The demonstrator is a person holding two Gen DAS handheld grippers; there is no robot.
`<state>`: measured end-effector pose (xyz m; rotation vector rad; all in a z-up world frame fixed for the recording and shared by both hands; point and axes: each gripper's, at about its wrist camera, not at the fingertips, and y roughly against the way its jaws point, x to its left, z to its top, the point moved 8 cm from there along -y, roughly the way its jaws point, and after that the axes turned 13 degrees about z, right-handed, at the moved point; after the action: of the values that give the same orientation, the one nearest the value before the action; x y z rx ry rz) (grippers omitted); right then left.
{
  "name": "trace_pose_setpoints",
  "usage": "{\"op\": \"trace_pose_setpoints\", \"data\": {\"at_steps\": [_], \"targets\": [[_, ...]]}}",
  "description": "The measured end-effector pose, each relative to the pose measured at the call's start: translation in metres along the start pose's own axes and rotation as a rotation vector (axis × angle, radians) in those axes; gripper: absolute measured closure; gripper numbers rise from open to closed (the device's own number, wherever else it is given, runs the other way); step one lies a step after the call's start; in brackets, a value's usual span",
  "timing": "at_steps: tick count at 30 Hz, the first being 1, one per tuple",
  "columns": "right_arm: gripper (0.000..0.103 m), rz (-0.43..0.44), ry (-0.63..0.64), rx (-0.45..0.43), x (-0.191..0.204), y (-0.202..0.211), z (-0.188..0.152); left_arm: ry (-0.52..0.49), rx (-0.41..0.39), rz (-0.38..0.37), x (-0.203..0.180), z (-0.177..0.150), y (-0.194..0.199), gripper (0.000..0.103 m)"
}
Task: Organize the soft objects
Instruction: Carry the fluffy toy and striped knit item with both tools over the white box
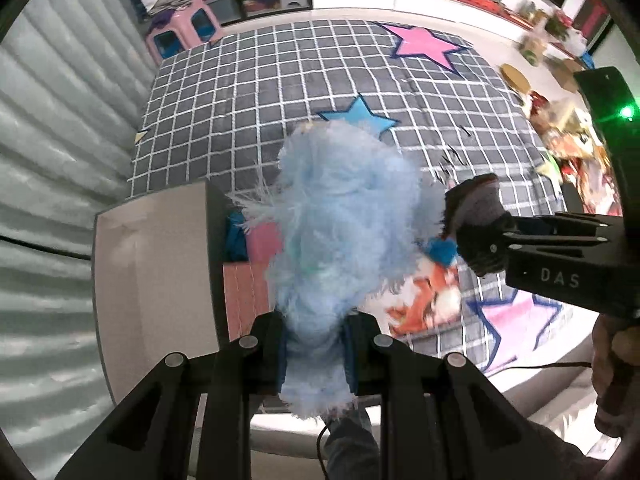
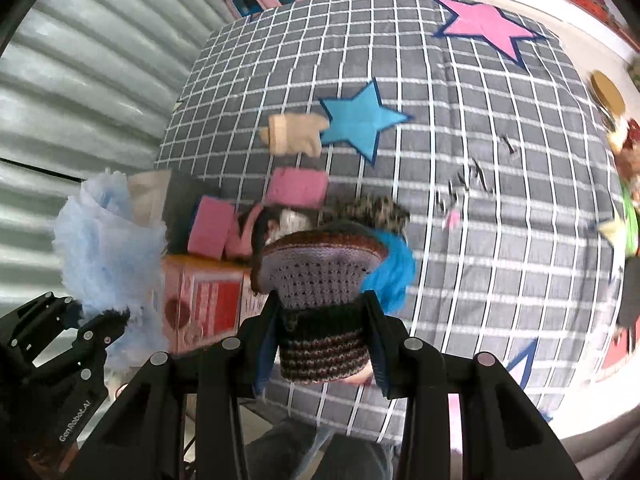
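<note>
Two grippers worked above a wide grey checked quilt [image 2: 460, 160] sewn with a big pink star [image 2: 486, 26] and a smaller blue star [image 2: 362, 120]; a ribbed silver wall [image 2: 80, 92] ran along its left edge. At the quilt's near left corner stood an open cardboard box [image 1: 148, 264] with a raised flap. In the right wrist view, pink blocks [image 2: 210, 226] lay in or just behind the box, though blur made it hard to tell which, and its red-printed side [image 2: 208, 308] faced the camera.

The left gripper [image 1: 316, 348] was clamped on a fluffy pale blue plush [image 1: 340, 220], its fingers pressed into the lower part of the fur from both sides, so the bulk of the toy billowed above them. The plush hung over the box's right edge and the quilt beside it.

The right gripper [image 2: 324, 344] was closed around a knitted piece [image 2: 324, 280], purple-grey on top with a dark striped band pinched between the fingers. It was held above the quilt, just right of the box, near the left gripper's plush. A bright blue furry thing [image 2: 392, 272] and a leopard-patterned thing [image 2: 376, 208] lay right behind it.

Farther out on the quilt sat a single pink block [image 2: 298, 188] and, beyond it, a tan plush [image 2: 294, 134] touching the blue star's left point.
</note>
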<state>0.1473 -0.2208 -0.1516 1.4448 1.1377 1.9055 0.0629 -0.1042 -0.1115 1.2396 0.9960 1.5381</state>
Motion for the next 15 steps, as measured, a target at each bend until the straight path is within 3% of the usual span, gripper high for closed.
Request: {"op": "trace_pose_setpoints", "data": {"at_steps": [5,15], "targets": [[0.062,-0.032,-0.024,-0.004,0.008,-0.004,-0.037,-0.028,-0.016,-0.017,0.006,-0.037,0.005,0.079],[0.062,-0.03,0.009,0.039,0.05,-0.027,-0.089,0.04,-0.003,-0.01,0.047,-0.092,0.003,0.079]]}}
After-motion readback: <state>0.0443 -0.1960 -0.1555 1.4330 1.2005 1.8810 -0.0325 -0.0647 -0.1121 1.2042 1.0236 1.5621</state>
